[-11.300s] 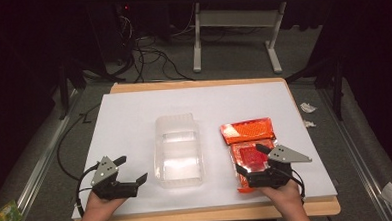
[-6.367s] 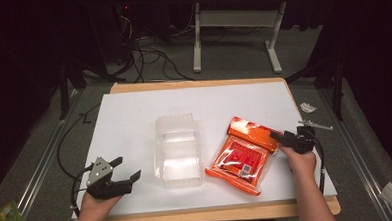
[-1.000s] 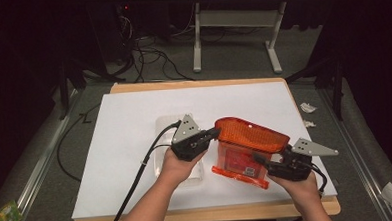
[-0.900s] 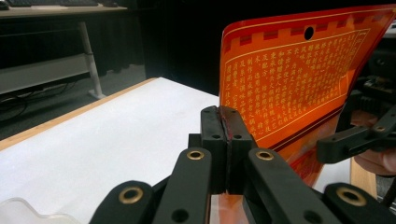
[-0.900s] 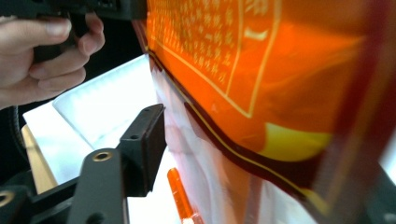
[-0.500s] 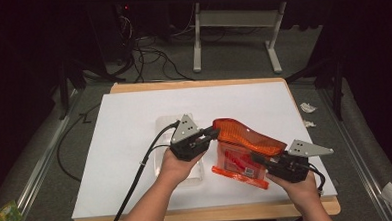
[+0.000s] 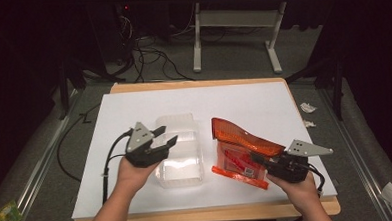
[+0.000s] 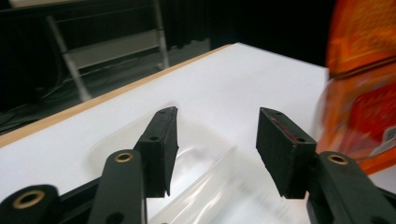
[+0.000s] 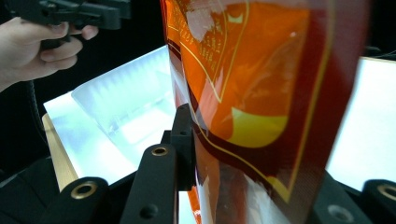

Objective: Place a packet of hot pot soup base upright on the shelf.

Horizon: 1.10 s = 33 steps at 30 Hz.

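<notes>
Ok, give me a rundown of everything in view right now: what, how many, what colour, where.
orange pouch: 1, orange and red, right of centre, near edge clamped, top flopped over.
clear plastic container: 1, transparent, centre of the sheet, left of the pouch.
white sheet: 1, white, covers the tabletop.
wooden table: 1, light wood, edge showing around the sheet.
crumpled scraps: a few, white, on the floor right of the table.
green packet: 1, green and yellow, floor at lower left.
cables: several, black, on the floor beyond the table.
left gripper: 1, black, above the container, jaws just been opening, nothing between them.
right gripper: 1, black, shut on the pouch.
</notes>
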### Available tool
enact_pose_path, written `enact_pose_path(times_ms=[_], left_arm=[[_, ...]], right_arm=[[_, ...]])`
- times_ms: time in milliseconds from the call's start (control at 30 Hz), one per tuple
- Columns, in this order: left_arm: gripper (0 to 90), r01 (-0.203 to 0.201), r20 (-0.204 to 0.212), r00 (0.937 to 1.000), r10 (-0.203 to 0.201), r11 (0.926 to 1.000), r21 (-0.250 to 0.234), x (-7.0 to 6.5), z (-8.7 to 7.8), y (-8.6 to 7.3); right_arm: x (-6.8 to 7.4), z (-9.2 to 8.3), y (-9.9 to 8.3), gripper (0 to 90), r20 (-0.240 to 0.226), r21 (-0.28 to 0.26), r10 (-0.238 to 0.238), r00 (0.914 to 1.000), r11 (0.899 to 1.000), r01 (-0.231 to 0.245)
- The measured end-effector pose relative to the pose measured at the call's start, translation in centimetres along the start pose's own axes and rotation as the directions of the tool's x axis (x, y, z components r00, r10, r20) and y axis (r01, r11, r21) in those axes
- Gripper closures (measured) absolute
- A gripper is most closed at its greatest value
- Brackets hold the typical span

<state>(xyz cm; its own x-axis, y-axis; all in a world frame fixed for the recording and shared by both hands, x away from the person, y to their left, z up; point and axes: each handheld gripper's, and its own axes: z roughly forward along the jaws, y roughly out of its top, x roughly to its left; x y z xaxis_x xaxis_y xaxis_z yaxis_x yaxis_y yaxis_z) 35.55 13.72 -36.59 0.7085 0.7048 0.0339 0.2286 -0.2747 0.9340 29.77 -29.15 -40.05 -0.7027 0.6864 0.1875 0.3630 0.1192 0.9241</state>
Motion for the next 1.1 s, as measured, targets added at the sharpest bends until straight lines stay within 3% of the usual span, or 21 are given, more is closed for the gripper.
enact_pose_path(times_ms=[233, 433, 500, 600, 700, 867, 967, 1100], left_arm=[[43.8, 0.048, -0.094, 0.9946, -0.043, 0.998, 0.043, 2.9, -4.2, -4.4], [36.2, 0.11, -0.152, 0.9834, -0.098, 0.9913, 0.072, 4.3, -5.8, -8.6], [35.9, 0.146, -0.157, 0.9786, -0.132, 0.9861, 0.079, 4.7, -6.0, -10.2], [33.7, 0.172, -0.182, 0.9716, -0.151, 0.9798, 0.103, 5.2, -5.9, -11.1], [33.6, 0.222, -0.184, 0.9608, -0.208, 0.9731, 0.061, 5.6, -6.1, -11.1], [33.6, 0.191, -0.183, 0.9672, -0.176, 0.9792, 0.069, 5.4, -6.0, -11.1], [33.5, 0.184, -0.172, 0.9697, -0.173, 0.9816, 0.05, 5.4, -6.1, -11.1], [32.9, 0.163, -0.16, 0.9751, -0.154, 0.9854, 0.048, 5.3, -5.9, -11.1]], right_arm=[[0.0, -0.1, -0.2, 71.1, -0.002, -0.008, -0.009, 1.0, 1.0, 0.009], [0.0, -0.1, -0.3, 71.0, -0.004, -0.01, -0.01, 0.9999, 1.0, 0.01], [-0.1, -0.1, -0.4, 71.0, -0.007, -0.01, -0.01, 0.9999, 1.0, 0.01], [-0.1, -0.1, -0.4, 71.1, -0.005, -0.013, -0.008, 1.0, 1.0, 0.008], [-0.1, -0.1, -0.4, 71.3, -0.004, -0.011, -0.01, 0.9999, 1.0, 0.01], [0.3, -0.1, -0.1, 71.8, 0.009, -0.001, -0.025, 0.9997, 1.0, 0.025], [0.7, -0.1, 0.1, 72.1, 0.02, -0.005, -0.024, 0.9995, 1.0, 0.024], [0.9, -0.3, 0.4, 72.3, 0.036, -0.02, 0.011, 0.9993, 1.0, -0.01]])
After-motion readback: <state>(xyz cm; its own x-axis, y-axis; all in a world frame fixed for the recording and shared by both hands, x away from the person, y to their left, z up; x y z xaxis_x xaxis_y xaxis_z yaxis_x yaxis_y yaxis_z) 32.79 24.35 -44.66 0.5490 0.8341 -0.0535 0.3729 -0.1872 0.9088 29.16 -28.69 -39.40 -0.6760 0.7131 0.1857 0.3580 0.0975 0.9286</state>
